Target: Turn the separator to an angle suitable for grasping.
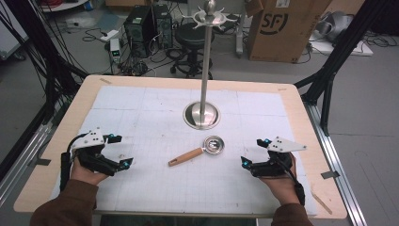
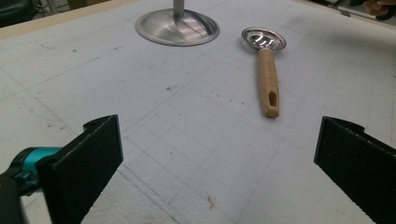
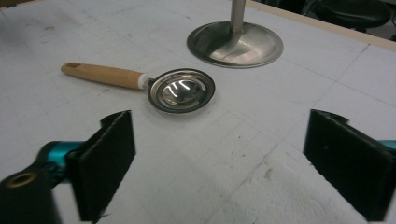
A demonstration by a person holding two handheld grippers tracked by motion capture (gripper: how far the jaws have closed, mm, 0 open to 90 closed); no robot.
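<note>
The high view takes in the hook-topped stand (image 1: 205,61). The ladle (image 1: 200,151) lies flat between the spread, empty left gripper (image 1: 121,150) and right gripper (image 1: 252,151), its handle pointing left-near, bowl toward the stand's base.

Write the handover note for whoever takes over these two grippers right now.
Left gripper: open, holding nothing, low over the mat at the table's left.
Right gripper: open, holding nothing, low over the mat at the right.
Wooden-handled metal scoop: flat on the white mat between the grippers, bowl toward the stand, handle toward the left gripper.
Steel hanging stand: upright just behind the scoop, hooks at the top bare.
Done: nothing visible; scoop untouched.
Left: probably pick the scoop up and hang it by the handle's hole on a hook.
</note>
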